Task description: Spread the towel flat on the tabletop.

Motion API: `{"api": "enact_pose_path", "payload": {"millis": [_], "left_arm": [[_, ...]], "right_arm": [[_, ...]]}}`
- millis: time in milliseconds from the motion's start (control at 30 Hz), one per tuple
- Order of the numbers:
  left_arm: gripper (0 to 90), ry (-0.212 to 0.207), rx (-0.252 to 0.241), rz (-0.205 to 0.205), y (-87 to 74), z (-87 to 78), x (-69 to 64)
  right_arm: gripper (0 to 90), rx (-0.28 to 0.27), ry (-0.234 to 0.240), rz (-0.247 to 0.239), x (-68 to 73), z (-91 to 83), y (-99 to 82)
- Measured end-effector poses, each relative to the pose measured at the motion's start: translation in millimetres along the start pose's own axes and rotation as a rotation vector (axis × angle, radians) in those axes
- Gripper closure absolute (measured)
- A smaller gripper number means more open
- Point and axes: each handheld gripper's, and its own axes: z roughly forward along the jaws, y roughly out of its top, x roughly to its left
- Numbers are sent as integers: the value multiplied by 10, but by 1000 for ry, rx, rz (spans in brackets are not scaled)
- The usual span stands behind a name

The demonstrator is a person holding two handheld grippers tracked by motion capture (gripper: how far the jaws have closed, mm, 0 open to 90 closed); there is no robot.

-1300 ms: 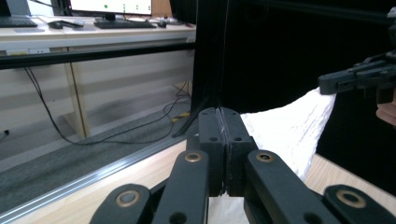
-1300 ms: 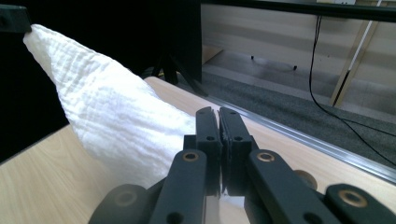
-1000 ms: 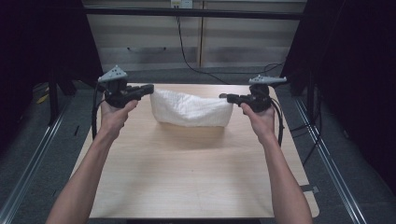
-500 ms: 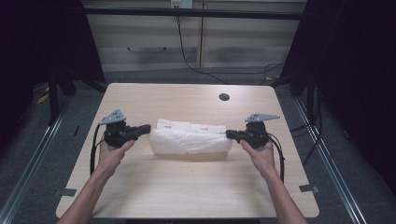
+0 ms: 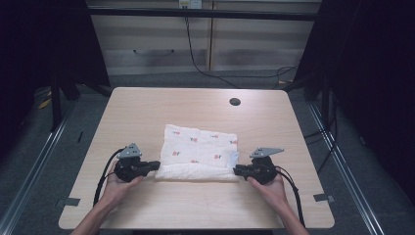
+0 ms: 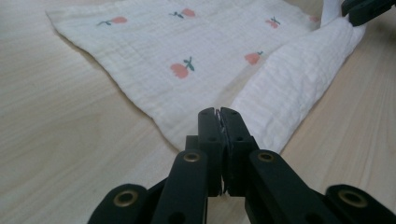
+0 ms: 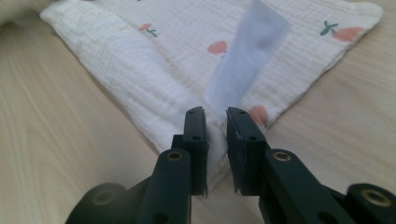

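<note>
In the high view, a white cloth (image 5: pixel 199 152) printed with small red flowers lies on the wooden desk (image 5: pixel 147 112), its near edge folded into a thick roll. The left gripper (image 5: pixel 152 166) sits at the roll's left end and the right gripper (image 5: pixel 237 171) at its right end, each held low over the desk by a hand.

In the left gripper view, the 2 black jaws are pressed together on the cloth's corner (image 6: pixel 219 116).

In the right gripper view, the jaws stand slightly apart and have just been opening; the cloth's corner (image 7: pixel 215 135) lies between them, and a pale label (image 7: pixel 250 56) stands up from the cloth just beyond.
</note>
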Motion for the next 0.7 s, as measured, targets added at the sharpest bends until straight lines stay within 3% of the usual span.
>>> {"api": "enact_pose_path", "payload": {"millis": [167, 267, 367, 433, 533, 700], "left_arm": [[871, -14, -2, 1, -25, -17, -22], [858, -19, 4, 0, -57, -22, -35], [843, -33, 11, 10, -69, -29, -64], [814, -41, 10, 14, -73, -33, -92], [785, -66, -3, 21, -86, -83, -134], [694, -75, -57, -23, -85, -158, -86]], "right_arm": [[651, -7, -9, 7, 90, -165, -86], [611, -72, -5, 31, 69, -309, -99], [634, -120, -22, 42, 20, -427, -38], [651, -124, -42, 32, -8, -433, 25], [660, -136, -23, 29, -10, -391, 81], [665, -103, 14, 9, 50, -251, 98]]}}
